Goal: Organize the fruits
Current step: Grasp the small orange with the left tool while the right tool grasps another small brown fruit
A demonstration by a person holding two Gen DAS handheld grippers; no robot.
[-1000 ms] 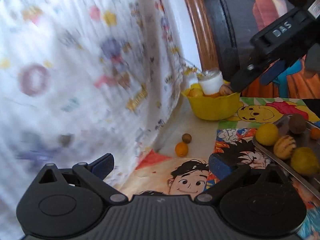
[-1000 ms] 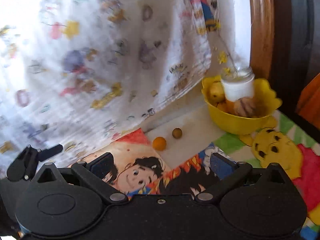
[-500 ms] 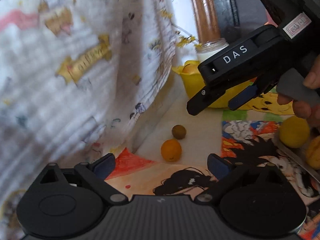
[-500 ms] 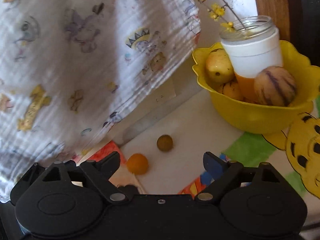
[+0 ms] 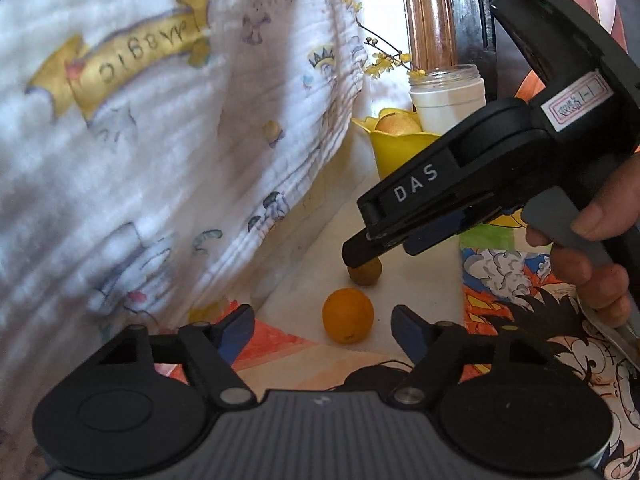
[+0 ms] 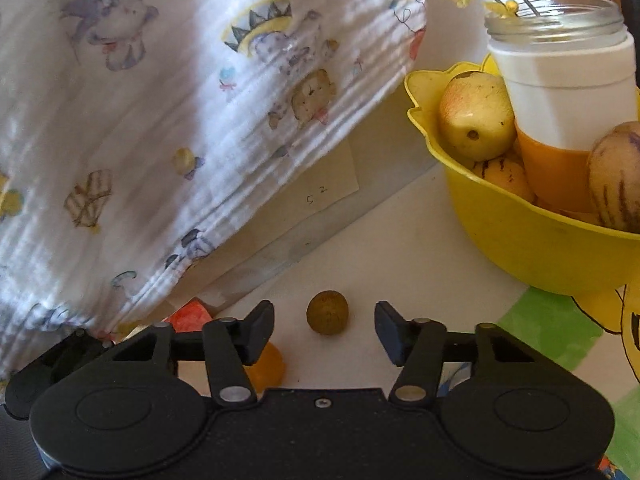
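Note:
A small orange fruit (image 5: 348, 315) lies on the white tabletop between the open fingers of my left gripper (image 5: 323, 330), not gripped. A small brown-green round fruit (image 6: 327, 312) lies between the open fingers of my right gripper (image 6: 324, 328), untouched; in the left wrist view it (image 5: 366, 273) sits under the right gripper's tip (image 5: 360, 254). The orange fruit also shows in the right wrist view (image 6: 266, 364), partly hidden behind the left finger. A yellow bowl (image 6: 532, 240) holds several yellowish fruits and a jar (image 6: 560, 80).
A printed white cloth (image 6: 160, 100) hangs at the left, close to both grippers. A cartoon mat (image 5: 520, 280) covers the table at the right. The bowl also shows in the left wrist view (image 5: 396, 148). A wooden post (image 5: 428, 12) stands behind.
Both grippers moved forward and down toward the two small fruits. The right gripper now straddles the brown-green fruit; the orange fruit sits between the left fingers. The tray of fruit left view.

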